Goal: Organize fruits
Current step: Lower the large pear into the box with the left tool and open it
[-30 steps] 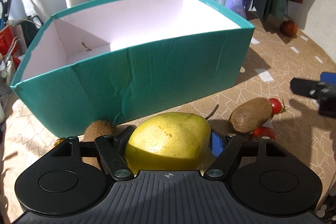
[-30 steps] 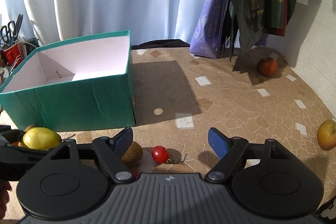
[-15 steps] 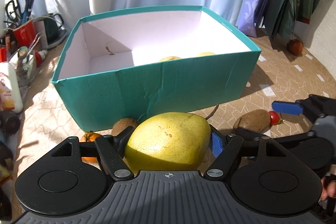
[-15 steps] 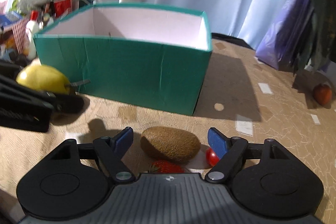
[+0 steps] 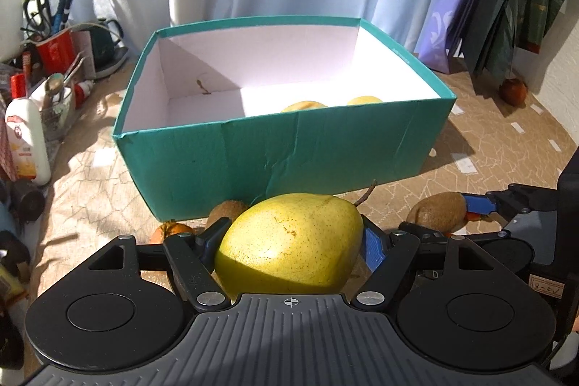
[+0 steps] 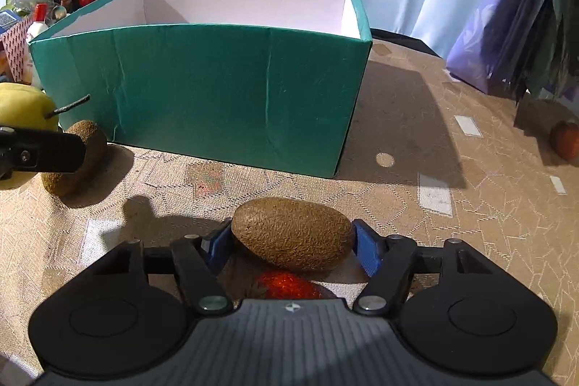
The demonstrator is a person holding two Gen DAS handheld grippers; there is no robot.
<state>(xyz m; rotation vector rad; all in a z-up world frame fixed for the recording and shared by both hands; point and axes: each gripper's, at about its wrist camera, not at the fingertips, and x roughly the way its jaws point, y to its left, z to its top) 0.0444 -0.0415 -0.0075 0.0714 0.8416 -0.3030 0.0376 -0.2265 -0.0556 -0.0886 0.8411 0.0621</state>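
2 views, and the teal box dominates both, standing on the patterned counter. A second ago the left wrist view was filled by its near wall; now that view looks over the rim, and the tops of 2 yellow fruits show on the white floor inside — they were hidden then.

The left gripper holds the yellow pear as before, its fingers pressed on both sides, stem pointing toward the box. Below it on the counter lie a second kiwi and an orange fruit, just beside the box's near wall; the orange one was barely visible a second ago.

The right gripper has changed most. A second ago its fingers stood wide above bare counter, with a kiwi and a cherry tomato small ahead. Now the kiwi lies between the blue fingers, which are closing on it — whether they already press on the skin, I cannot tell. A strawberry lies just under the kiwi's near side. A reddish fruit sits well apart at the far right.
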